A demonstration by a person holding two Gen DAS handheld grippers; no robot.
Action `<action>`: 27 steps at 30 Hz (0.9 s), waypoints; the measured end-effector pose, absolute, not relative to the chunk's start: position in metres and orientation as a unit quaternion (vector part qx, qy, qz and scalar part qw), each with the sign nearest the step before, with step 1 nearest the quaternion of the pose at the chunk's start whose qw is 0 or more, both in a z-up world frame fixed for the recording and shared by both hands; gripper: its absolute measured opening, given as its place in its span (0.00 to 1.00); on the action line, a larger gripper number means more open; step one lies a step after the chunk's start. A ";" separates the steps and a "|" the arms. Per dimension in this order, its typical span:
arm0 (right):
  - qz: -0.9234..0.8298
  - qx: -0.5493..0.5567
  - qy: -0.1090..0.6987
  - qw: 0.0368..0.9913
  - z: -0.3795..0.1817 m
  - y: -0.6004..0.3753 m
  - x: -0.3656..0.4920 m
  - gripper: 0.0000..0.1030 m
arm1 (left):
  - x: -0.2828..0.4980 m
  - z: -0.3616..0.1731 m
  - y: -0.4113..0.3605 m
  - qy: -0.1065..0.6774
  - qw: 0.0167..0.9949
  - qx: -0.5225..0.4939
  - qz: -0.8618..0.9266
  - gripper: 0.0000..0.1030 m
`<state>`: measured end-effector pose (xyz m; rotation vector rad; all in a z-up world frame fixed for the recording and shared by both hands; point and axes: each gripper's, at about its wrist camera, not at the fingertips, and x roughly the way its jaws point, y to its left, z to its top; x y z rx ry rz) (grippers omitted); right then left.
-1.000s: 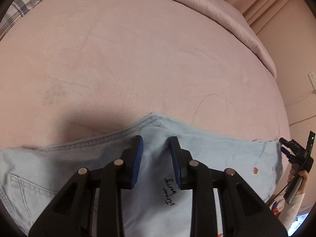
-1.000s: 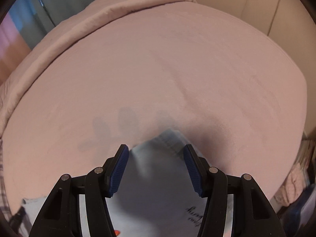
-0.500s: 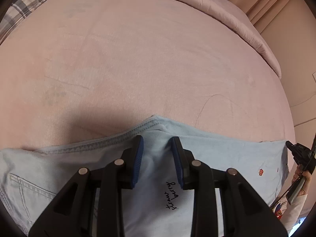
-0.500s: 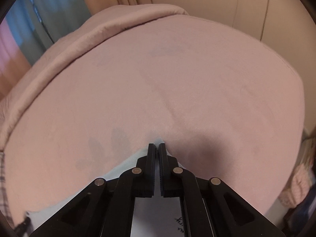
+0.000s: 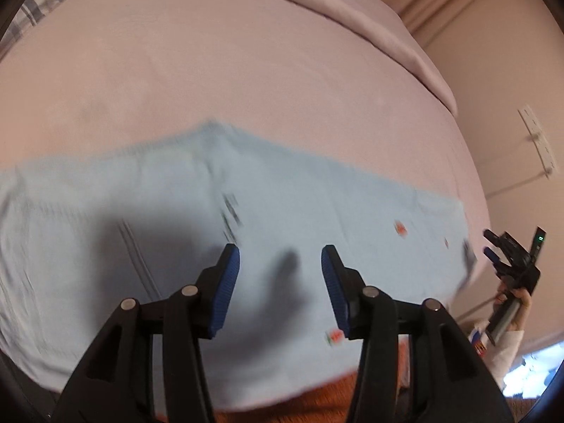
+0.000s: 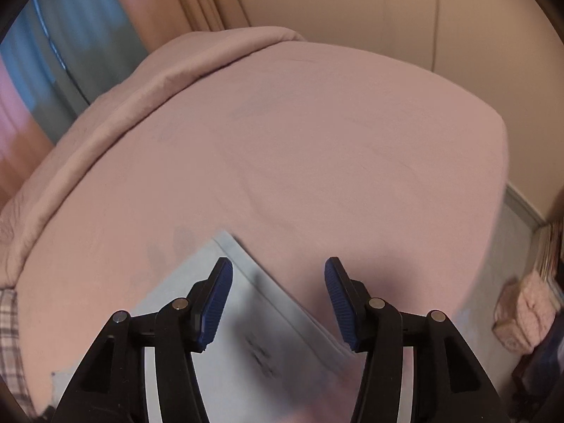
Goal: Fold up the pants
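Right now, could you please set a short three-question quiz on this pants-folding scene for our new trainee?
1. True or false: the left gripper is clamped on the pants.
2. What do the pants lie on? A) a wooden table B) a pink bedspread C) a tiled floor
3. In the right wrist view, which part of the pants shows between the right gripper's fingers?

Key
1. False: its jaws are opening and hang above the cloth.
2. B
3. A corner, pointing away from the camera.

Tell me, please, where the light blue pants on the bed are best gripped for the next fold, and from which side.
Probably the far pointed corner of the pants, approached from above, jaws straddling the edge: it lies flat and exposed on the pink bedcover. The right gripper, jaws opening and empty, is nearest.
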<state>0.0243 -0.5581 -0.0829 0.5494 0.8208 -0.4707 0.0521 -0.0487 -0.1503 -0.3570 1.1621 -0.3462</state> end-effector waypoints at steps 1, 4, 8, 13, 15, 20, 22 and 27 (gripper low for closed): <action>-0.222 0.266 0.393 0.852 -0.085 -0.559 0.016 0.52 | 0.047 -0.153 -0.052 0.549 0.801 -0.170 -0.168 0.47; -0.213 0.270 0.408 0.846 -0.097 -0.558 0.002 0.52 | 0.036 -0.163 -0.062 0.564 0.789 -0.165 -0.178 0.46; -0.217 0.259 0.426 0.839 -0.113 -0.554 0.007 0.42 | 0.032 -0.178 -0.073 0.579 0.783 -0.146 -0.176 0.46; -0.248 0.247 0.421 0.837 -0.118 -0.552 -0.001 0.03 | 0.035 -0.179 -0.079 0.583 0.782 -0.143 -0.169 0.46; -0.253 0.258 0.399 0.843 -0.107 -0.555 -0.010 0.02 | 0.037 -0.180 -0.083 0.585 0.781 -0.139 -0.170 0.46; -0.257 0.241 0.408 0.842 -0.111 -0.557 -0.010 0.01 | 0.040 -0.181 -0.084 0.588 0.779 -0.139 -0.168 0.47; -0.261 0.246 0.425 0.831 -0.128 -0.562 0.004 0.01 | 0.041 -0.180 -0.086 0.590 0.777 -0.139 -0.169 0.47; -0.302 0.226 0.429 0.821 -0.137 -0.564 0.006 0.00 | 0.040 -0.177 -0.085 0.597 0.769 -0.139 -0.180 0.47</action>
